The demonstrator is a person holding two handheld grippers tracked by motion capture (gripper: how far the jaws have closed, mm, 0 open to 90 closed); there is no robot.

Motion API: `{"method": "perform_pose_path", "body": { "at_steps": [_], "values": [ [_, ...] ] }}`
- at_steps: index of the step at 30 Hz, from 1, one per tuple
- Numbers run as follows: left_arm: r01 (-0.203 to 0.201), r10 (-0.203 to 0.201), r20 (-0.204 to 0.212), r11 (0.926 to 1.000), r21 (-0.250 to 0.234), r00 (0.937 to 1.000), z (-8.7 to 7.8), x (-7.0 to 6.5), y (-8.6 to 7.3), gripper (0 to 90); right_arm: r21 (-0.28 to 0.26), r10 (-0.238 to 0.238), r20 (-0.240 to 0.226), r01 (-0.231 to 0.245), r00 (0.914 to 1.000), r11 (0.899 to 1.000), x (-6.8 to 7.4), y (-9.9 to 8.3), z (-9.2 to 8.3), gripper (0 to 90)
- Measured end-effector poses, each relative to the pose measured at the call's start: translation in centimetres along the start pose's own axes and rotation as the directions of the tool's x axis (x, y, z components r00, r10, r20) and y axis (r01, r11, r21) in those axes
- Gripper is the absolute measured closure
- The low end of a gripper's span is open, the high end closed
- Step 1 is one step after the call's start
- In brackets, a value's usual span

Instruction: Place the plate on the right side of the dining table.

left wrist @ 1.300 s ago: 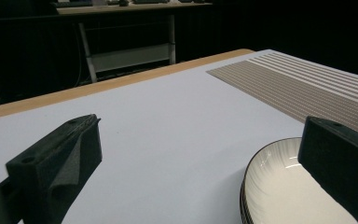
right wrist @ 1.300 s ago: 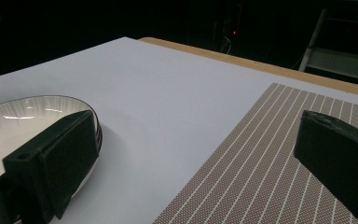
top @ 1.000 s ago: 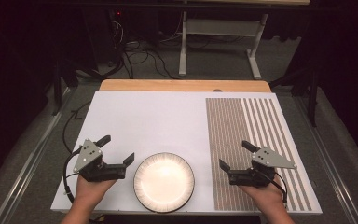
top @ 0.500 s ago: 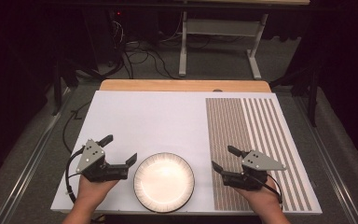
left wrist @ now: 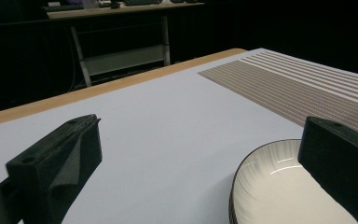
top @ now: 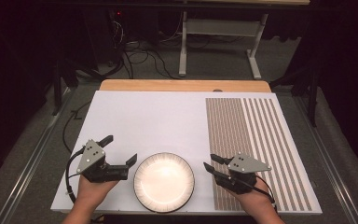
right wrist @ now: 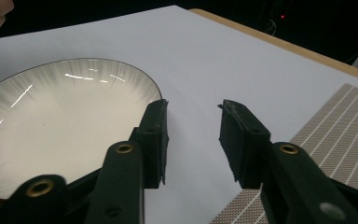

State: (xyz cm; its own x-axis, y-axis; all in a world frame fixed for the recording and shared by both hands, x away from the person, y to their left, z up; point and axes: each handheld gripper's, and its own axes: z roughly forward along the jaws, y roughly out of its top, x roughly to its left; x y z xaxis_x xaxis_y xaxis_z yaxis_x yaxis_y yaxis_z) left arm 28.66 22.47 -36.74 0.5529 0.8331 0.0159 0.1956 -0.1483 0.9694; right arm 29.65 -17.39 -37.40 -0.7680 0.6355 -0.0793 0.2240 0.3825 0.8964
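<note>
**Two grippers flank a white plate at the near edge of the tabletop**

A white plate (top: 164,182) with a dark rim sits on the pale tabletop (top: 168,121), between the left gripper (top: 119,151) and the right gripper (top: 210,163). From the high view, both tools point inward at the plate from either side, each held in a hand at the bottom of the picture, with neither touching it. The left gripper's fingers are spread wide and released; in the left gripper view the plate (left wrist: 279,186) lies just inside the right-hand finger (left wrist: 340,172), while the other finger (left wrist: 60,163) hangs over bare tabletop. The right gripper's fingers have just been closing and stand part-way apart with nothing between them. The right gripper view brings out what the overhead camera cannot: the plate's (right wrist: 51,121) rim runs just beside the left-hand finger (right wrist: 154,135), outside the gap. A striped brown mat (top: 256,140) lies beyond the right gripper's outer finger.
</note>
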Motion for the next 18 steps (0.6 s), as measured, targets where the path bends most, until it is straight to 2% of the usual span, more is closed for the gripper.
{"method": "perform_pose_path", "body": {
  "at_steps": [5, 6, 9, 10, 11, 16, 18],
  "values": [
    [0.001, -0.001, 0.0, 1.0, 0.002, 1.0, 0.0, 0.1, 0.0, 0.0, 0.027, -0.007, -0.04, 0.008, 0.9992, 1.0, 0.3, 0.1, 0.5, 70.6],
    [0.001, -0.001, 0.0, 1.0, 0.002, 1.0, 0.0, 0.1, 0.0, 0.0, 0.045, -0.001, -0.068, 0.004, 0.9977, 0.999, 0.4, 0.1, 0.8, 73.1],
    [-0.001, 0.001, 0.001, 1.0, 0.004, 1.0, -0.1, 0.1, 0.0, 0.0, 0.064, 0.006, -0.087, -0.001, 0.9962, 0.998, 0.5, 0.0, 1.0, 75.4],
    [-0.001, 0.001, 0.001, 1.0, 0.005, 1.0, -0.1, 0.1, 0.0, 0.0, 0.075, 0.003, -0.106, 0.005, 0.9944, 0.997, 0.5, 0.0, 1.1, 78.4],
    [-0.001, 0.001, 0.001, 1.0, 0.005, 1.0, -0.1, 0.1, 0.0, 0.0, 0.075, 0.003, -0.106, 0.005, 0.9944, 0.997, 0.5, 0.0, 1.1, 78.4],
    [-0.002, 0.002, -0.001, 1.0, 0.001, 1.0, -0.1, 0.1, 0.0, 0.0, 0.116, -0.013, -0.151, 0.031, 0.9884, 0.993, 0.9, -0.1, 1.6, 90.0],
    [-0.001, 0.001, -0.001, 1.0, 0.0, 1.0, -0.2, 0.1, 0.1, 0.0, 0.126, -0.018, -0.167, 0.04, 0.9858, 0.991, 0.9, -0.1, 1.7, 90.0]
  ]
}}
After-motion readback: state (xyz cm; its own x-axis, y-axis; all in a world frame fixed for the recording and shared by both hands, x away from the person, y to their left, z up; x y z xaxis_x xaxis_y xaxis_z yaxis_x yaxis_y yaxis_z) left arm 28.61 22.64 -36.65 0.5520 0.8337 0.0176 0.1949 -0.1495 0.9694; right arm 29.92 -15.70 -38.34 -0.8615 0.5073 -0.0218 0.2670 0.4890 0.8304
